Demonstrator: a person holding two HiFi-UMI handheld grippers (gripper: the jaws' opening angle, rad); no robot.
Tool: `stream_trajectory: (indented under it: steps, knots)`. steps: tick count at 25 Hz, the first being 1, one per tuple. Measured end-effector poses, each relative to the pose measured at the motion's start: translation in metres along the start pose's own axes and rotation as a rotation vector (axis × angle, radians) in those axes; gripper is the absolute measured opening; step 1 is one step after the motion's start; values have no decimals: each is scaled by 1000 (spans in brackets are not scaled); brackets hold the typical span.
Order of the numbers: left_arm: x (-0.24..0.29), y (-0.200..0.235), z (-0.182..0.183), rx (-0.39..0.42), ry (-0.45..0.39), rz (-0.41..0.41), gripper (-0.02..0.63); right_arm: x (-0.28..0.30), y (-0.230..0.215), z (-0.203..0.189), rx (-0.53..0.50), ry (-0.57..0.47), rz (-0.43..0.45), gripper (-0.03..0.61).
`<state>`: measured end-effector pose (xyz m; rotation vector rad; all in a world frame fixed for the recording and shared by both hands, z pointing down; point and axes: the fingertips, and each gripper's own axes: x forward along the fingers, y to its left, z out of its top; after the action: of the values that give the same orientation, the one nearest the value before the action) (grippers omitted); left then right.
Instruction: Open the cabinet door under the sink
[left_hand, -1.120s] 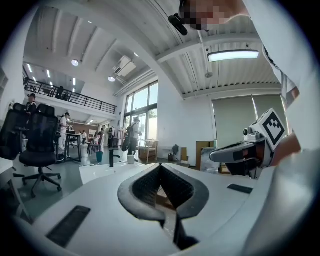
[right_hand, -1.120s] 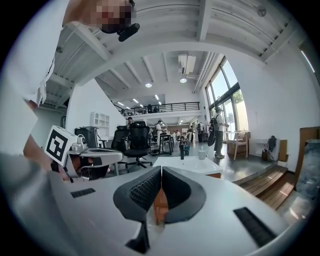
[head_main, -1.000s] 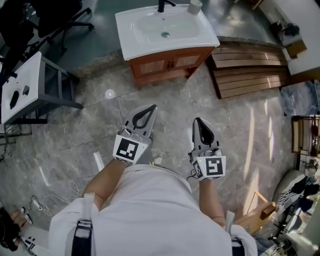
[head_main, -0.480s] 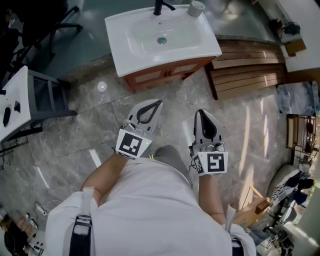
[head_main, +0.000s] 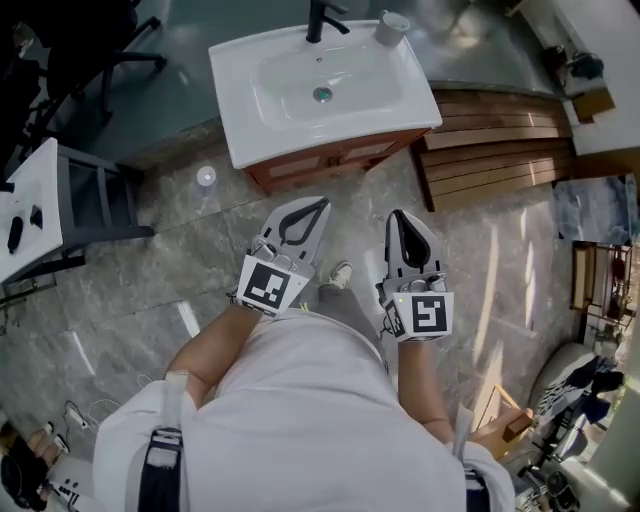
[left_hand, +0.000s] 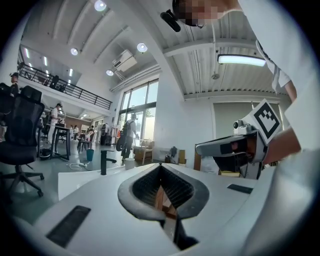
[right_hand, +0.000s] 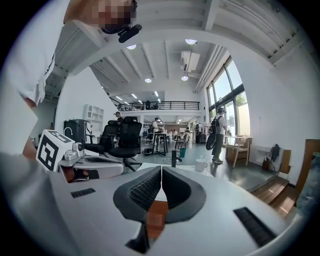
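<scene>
A white sink (head_main: 250, 130) stands on a wooden cabinet at the top of the head view, and its two doors (head_main: 330, 158) are closed. My left gripper (head_main: 320, 205) is shut and empty, pointing at the cabinet from about a step away. The right gripper (head_main: 397, 214) is beside it, also shut with nothing held. In the left gripper view the tips of that gripper (left_hand: 161, 165) meet, with brown cabinet wood (left_hand: 159, 198) showing through the gap behind them. The right gripper view shows the right gripper (right_hand: 161, 169) closed the same way over cabinet wood (right_hand: 156, 216).
A black faucet (head_main: 322, 18) and a cup (head_main: 392, 27) sit on the sink's back edge. Wooden slats (head_main: 500, 140) lie on the floor to the right. A grey stool (head_main: 95, 200) and a black office chair (head_main: 95, 40) stand to the left. A small round disc (head_main: 206, 177) lies on the floor.
The person has stepped towards the sink, which now lies closer and more centred ahead of the grippers. A shoe has come forward between the grippers. Both grippers stay shut.
</scene>
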<state>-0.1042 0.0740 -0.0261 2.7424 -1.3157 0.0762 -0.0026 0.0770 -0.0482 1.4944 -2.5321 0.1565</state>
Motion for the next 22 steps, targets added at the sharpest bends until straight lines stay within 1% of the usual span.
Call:
stream_trajectory:
  steps: [2,4,7,10,13,16,19,22]
  knots:
    - [6,5,4,2,1,26,11,6,-6,4,-3,-3,13,34]
    - [17,7,12,7,-21,40,11,14,-15,6,-11,-4,31,34]
    - [35,13,7,21,-22,66,11,27,-30,-7,-8,9,56,34]
    - [51,21,-17,36,13,103,11,42,-47,-33,5,31,77,34]
    - [68,26,-38,55,42,126,11,58,-60,-54,28,22,126,34]
    - [83,29,-60,95,72,121,11,77,-69,-78,37,28,153,35]
    - [96,40,-91,134,102,126,11,101,-73,-110,36,49,173,35]
    - [109,49,-127,131,126,134,11,122,-77,-146,28,67,183,35]
